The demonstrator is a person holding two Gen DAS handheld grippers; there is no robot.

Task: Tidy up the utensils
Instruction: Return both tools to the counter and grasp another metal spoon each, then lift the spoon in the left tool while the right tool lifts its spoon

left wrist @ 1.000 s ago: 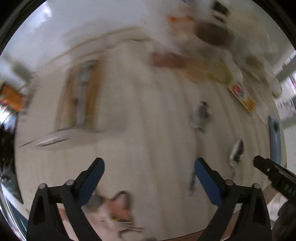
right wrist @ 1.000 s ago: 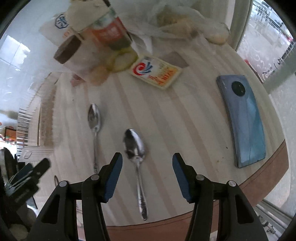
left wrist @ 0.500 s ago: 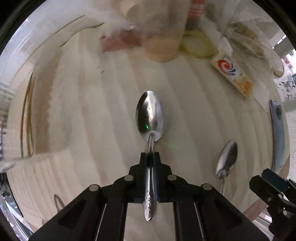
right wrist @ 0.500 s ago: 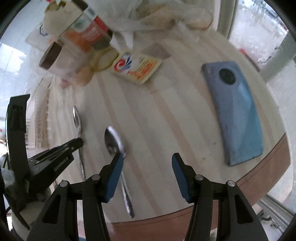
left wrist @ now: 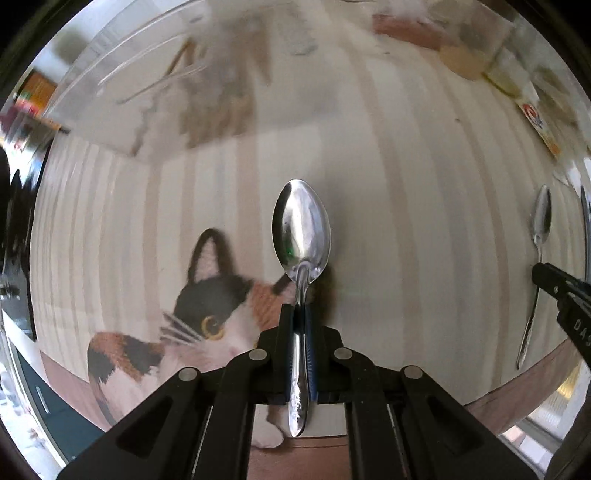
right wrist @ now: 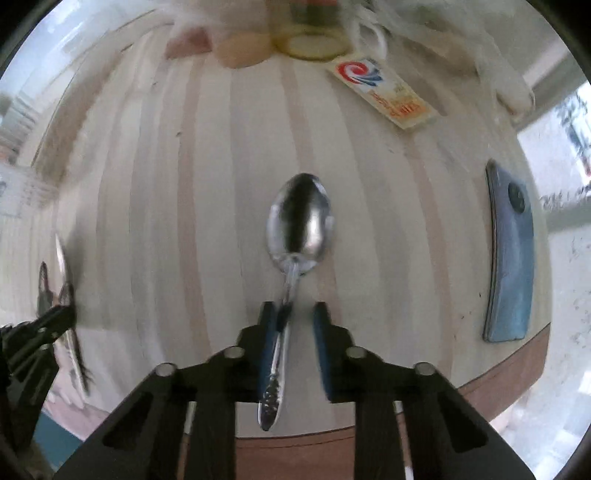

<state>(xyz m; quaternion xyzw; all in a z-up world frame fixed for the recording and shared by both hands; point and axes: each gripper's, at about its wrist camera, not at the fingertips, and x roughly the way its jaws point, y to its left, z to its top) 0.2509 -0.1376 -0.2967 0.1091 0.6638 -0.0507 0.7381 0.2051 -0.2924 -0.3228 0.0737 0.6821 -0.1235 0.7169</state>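
While left tongs (left wrist: pixel 300 314) stay clamped, right tongs (right wrist: pixel 291 314) narrowed around spoon (right wrist: pixel 295 236).

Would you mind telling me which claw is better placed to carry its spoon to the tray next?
The left claw: it is already shut on its spoon. The right claw is open around the second spoon and must close first. The blurred tray shows ahead in the left view.

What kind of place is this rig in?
Probably a home dining or kitchen table, in daily use: a striped tablecloth with a printed cat, food jars and bags at the far edge, a phone left out, and spoons being gathered.
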